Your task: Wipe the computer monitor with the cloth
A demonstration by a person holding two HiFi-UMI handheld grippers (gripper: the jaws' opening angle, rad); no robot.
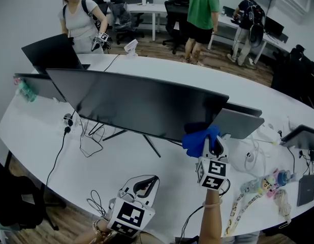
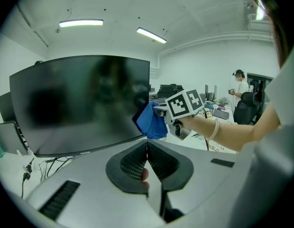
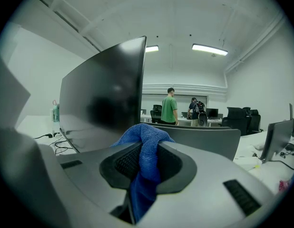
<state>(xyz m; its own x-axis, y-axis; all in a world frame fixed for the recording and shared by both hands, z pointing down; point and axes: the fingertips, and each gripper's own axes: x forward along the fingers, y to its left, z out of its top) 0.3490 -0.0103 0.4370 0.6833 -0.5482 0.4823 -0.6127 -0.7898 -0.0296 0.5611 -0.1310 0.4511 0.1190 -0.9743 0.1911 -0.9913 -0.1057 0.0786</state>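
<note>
A wide dark monitor [image 1: 142, 103] stands on the white table [image 1: 162, 187], its screen facing me. My right gripper [image 1: 214, 145] is shut on a blue cloth [image 1: 200, 140], which sits at the monitor's lower right corner. In the right gripper view the blue cloth [image 3: 146, 152] bulges between the jaws beside the screen [image 3: 106, 94]. My left gripper [image 1: 145, 183] hangs low over the table's near edge, shut with nothing in it. From the left gripper view I see the monitor [image 2: 80, 103], the cloth [image 2: 151, 120] and the right gripper [image 2: 159, 110] at the screen's right edge.
A second grey monitor back [image 1: 238, 122] stands behind on the right, a laptop [image 1: 53, 52] at the back left. Cables [image 1: 91, 136] lie under the monitor; lanyards and small items [image 1: 269, 187] lie at the right. Three people [image 1: 202, 14] stand beyond the table.
</note>
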